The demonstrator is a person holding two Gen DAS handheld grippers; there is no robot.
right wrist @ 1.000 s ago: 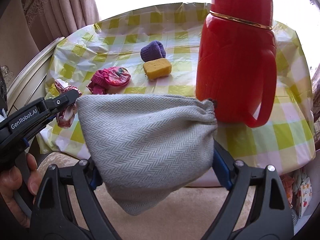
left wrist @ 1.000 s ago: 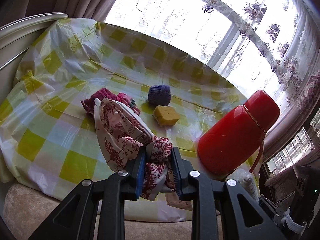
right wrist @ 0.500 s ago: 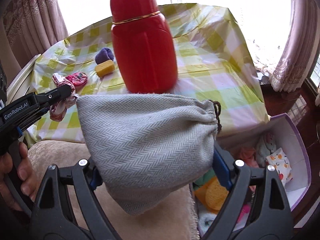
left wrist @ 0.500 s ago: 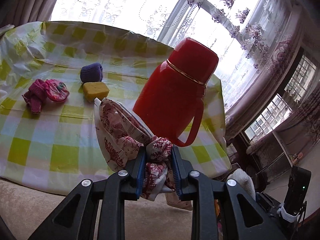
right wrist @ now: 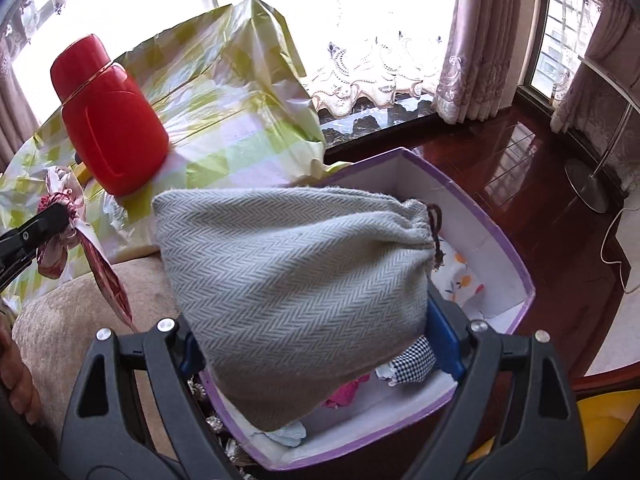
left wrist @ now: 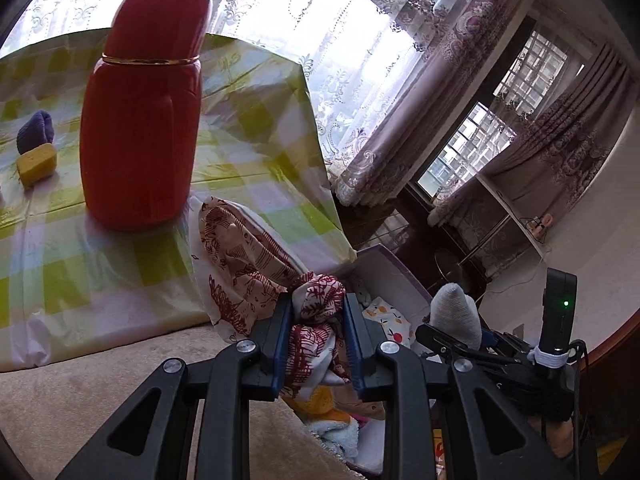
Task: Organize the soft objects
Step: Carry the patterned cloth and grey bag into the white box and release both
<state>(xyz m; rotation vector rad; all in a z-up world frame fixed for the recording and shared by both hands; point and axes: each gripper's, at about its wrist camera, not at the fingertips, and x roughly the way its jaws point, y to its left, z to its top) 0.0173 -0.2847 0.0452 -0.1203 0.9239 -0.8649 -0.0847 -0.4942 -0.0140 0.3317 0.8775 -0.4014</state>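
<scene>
My left gripper point(left wrist: 316, 320) is shut on a bunched red-and-white printed cloth pouch point(left wrist: 248, 256), held over the beige cushion edge beside the table. My right gripper point(right wrist: 316, 344) has its jaws wide apart, with its pads pressed on a grey herringbone drawstring bag point(right wrist: 296, 276). The bag hangs above a white box with a purple rim point(right wrist: 516, 256) that holds several soft items. In the left wrist view the box point(left wrist: 396, 272) lies just past the pouch, with the grey bag's tip point(left wrist: 456, 312) to the right. The left gripper and pouch point(right wrist: 60, 200) show at the right wrist view's left edge.
A tall red thermos point(left wrist: 140, 120) stands near the corner of the yellow-checked tablecloth point(left wrist: 80, 272). A yellow sponge point(left wrist: 36, 164) and a purple knitted item point(left wrist: 36, 132) lie beyond it. A beige cushion point(right wrist: 100, 300) is below; dark wooden floor and a lamp base point(right wrist: 588, 184) sit right.
Both grippers have swung right, away from the table top, each keeping its load. The purple-rimmed box has come into view, and the grey bag now hangs over it.
</scene>
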